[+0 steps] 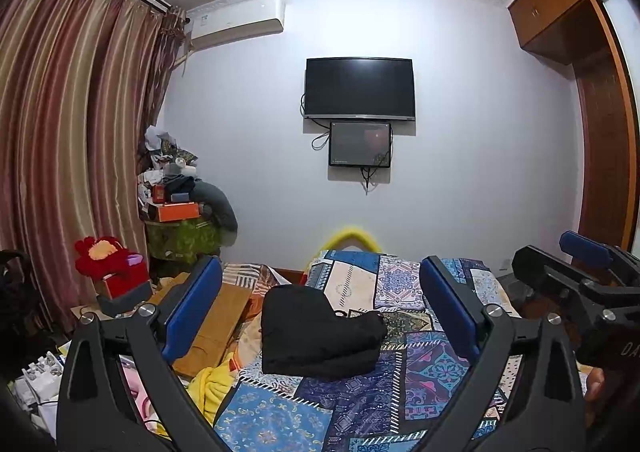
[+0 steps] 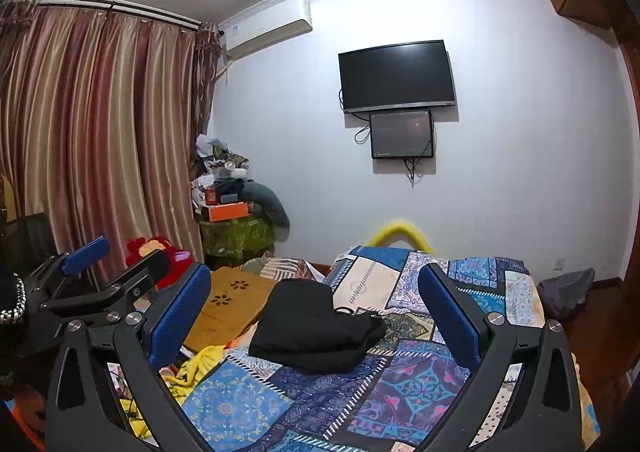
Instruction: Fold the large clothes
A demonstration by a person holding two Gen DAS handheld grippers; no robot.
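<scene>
A black garment (image 1: pixel 316 332) lies folded into a compact bundle on the patterned blue patchwork bedspread (image 1: pixel 420 372); it also shows in the right wrist view (image 2: pixel 316 328) on the same bedspread (image 2: pixel 400 384). My left gripper (image 1: pixel 320 312) is open and empty, raised above the bed with the bundle seen between its blue pads. My right gripper (image 2: pixel 316 316) is open and empty too, held at similar height. The right gripper shows at the right edge of the left wrist view (image 1: pixel 580 276); the left gripper shows at the left of the right wrist view (image 2: pixel 100 272).
A brown wooden board (image 2: pixel 236 304) and yellow cloth (image 2: pixel 196 368) lie left of the bed. A red plush toy (image 1: pixel 104 256) and a cluttered green-covered stand (image 1: pixel 180 228) stand by the curtains (image 1: pixel 72 132). A TV (image 1: pixel 360 88) hangs on the far wall. A wardrobe (image 1: pixel 592 92) is at right.
</scene>
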